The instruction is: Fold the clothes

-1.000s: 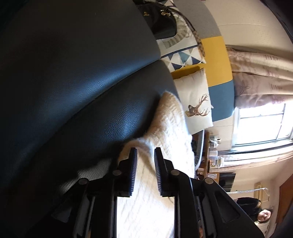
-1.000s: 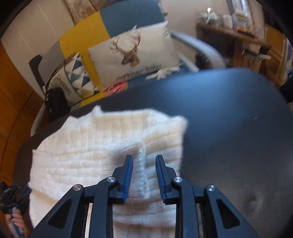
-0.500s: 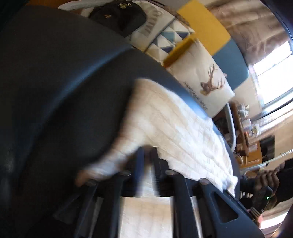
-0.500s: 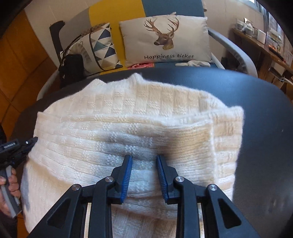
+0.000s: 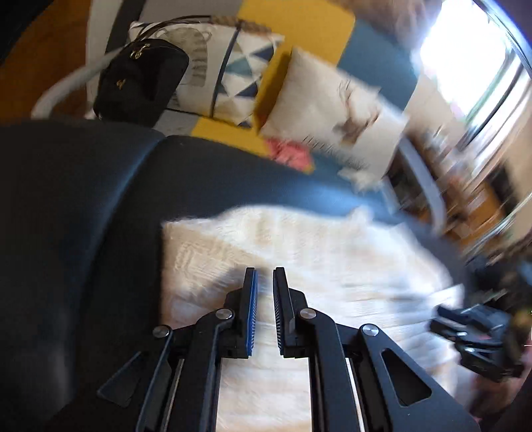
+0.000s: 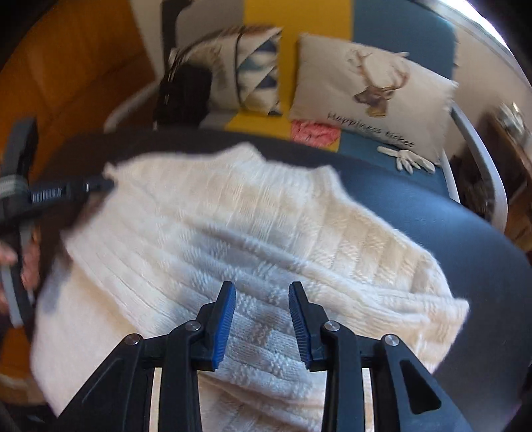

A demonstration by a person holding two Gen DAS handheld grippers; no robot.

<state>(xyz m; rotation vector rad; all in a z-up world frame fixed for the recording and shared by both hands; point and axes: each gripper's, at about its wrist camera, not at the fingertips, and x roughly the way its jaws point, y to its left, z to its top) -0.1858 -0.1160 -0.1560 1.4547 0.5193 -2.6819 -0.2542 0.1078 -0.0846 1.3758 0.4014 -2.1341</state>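
Observation:
A cream knitted sweater (image 6: 252,239) lies folded on a dark leather seat (image 6: 482,266). My right gripper (image 6: 262,299) hovers over the near fold. Its jaws are opening and nothing is between them, only knit below. In the left wrist view the same sweater (image 5: 332,266) spreads to the right. My left gripper (image 5: 265,282) hangs just above the sweater's left part, jaws down to a narrow slit with no cloth seen pinched. Each view shows the other gripper: the left gripper (image 6: 106,184) by the sweater's far left corner, the right gripper (image 5: 442,319) at the right edge, blurred.
Behind the seat stands a yellow and blue armchair (image 6: 262,26) with a deer cushion (image 6: 372,89), a triangle-pattern cushion (image 6: 252,73) and a black handbag (image 5: 139,79). A pink cloth (image 6: 314,133) and a white glove (image 6: 405,159) lie on it. A person's hand (image 6: 13,266) shows at the left.
Both wrists have rolled and swung across the sweater, so the views turned. The sweater now lies folded over. The left jaws narrowed; the right jaws stand wider apart.

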